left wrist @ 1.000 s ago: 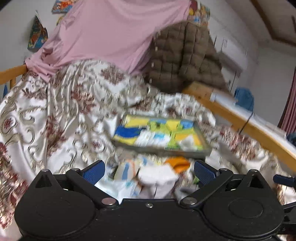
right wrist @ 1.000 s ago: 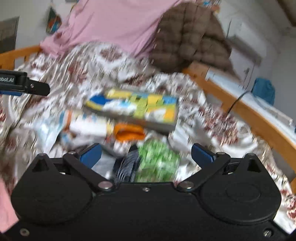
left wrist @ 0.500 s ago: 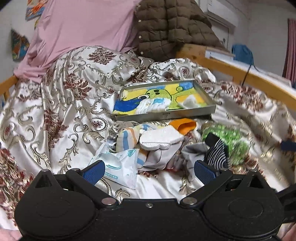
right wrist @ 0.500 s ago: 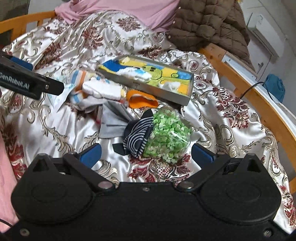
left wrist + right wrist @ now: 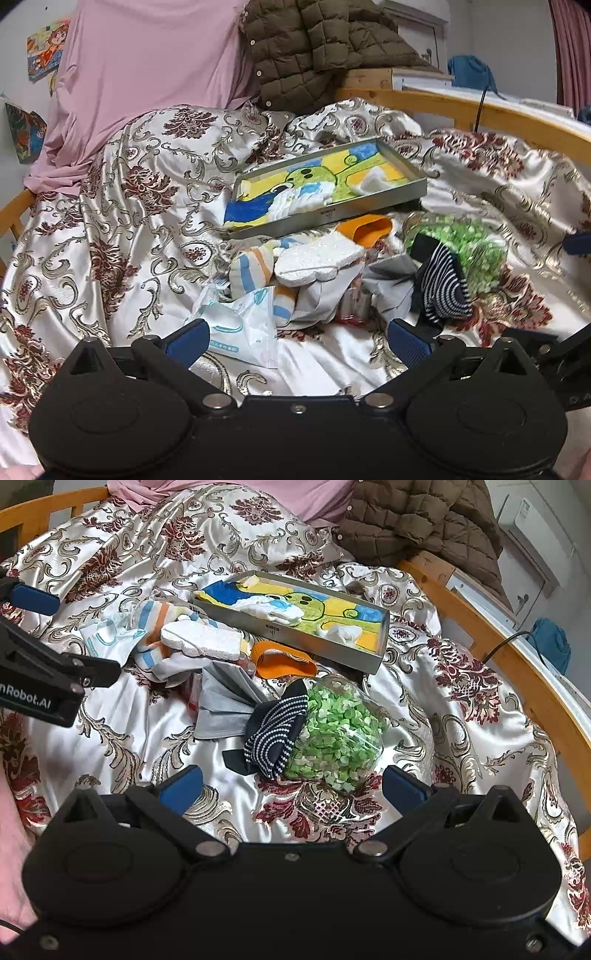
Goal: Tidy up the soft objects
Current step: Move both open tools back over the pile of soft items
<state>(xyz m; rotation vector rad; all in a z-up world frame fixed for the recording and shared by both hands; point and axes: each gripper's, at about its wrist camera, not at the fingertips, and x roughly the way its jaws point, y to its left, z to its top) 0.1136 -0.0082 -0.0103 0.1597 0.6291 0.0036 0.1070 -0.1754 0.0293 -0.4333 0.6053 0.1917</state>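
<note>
A pile of soft things lies on the patterned bedspread: a white foam pad point(image 5: 317, 256) point(image 5: 201, 641), a striped orange-blue sock point(image 5: 255, 269), grey cloth point(image 5: 391, 280) point(image 5: 225, 698), a navy striped sock point(image 5: 441, 286) point(image 5: 277, 731), an orange piece point(image 5: 365, 229) point(image 5: 284, 662), a plastic packet point(image 5: 240, 328) and a clear bag of green bits point(image 5: 469, 247) point(image 5: 336, 734). A grey tray point(image 5: 332, 218) point(image 5: 380, 653) behind the pile holds a colourful cloth and white items. My left gripper point(image 5: 297, 338) is open and empty just before the packet. My right gripper point(image 5: 291, 788) is open and empty before the green bag.
A wooden bed rail point(image 5: 498, 114) point(image 5: 517, 664) runs along the right. A brown quilted jacket point(image 5: 325, 48) and pink sheet point(image 5: 147, 66) are heaped at the back. The left gripper's body shows at the left edge of the right wrist view point(image 5: 40, 686).
Both grippers have tilted down and come closer to the pile, which now sits sharper and larger in view. Both stay open and empty.
</note>
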